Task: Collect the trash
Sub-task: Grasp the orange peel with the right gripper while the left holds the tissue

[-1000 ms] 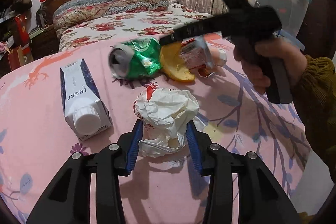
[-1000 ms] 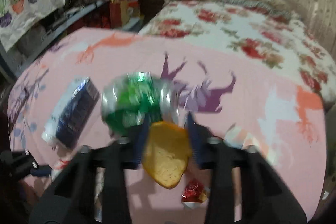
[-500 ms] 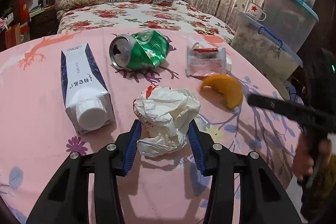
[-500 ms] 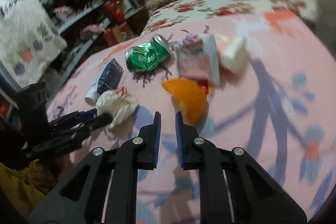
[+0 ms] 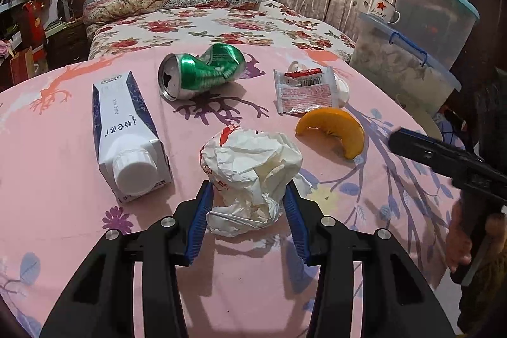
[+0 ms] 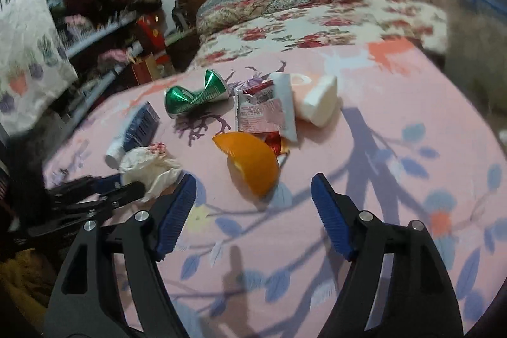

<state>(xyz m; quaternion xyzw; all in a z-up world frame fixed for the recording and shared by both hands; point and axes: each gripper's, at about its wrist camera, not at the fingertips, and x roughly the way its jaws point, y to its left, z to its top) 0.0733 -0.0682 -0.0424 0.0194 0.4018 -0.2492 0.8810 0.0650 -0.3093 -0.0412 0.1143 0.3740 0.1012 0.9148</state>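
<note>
Orange peel [image 5: 332,129] now lying released, right gripper [image 6: 253,201] opening | left gripper [image 5: 247,205] fingers grasping crumpled paper [image 5: 250,173] | pink floral surface [image 5: 63,154], bed [image 5: 206,24] upper frame.

Crumpled paper wrapper [image 5: 250,170], glossy dented metal can [image 5: 202,72] (green), matt cloth [image 5: 57,154].

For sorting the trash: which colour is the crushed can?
Green, with a bare silver top; the can shows best in the left wrist view.

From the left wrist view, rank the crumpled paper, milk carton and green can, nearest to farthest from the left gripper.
1. Crumpled paper, between the left gripper pads.
2. Milk carton, lying to the left.
3. Green can, crushed, farther back near the table's far edge.
</note>
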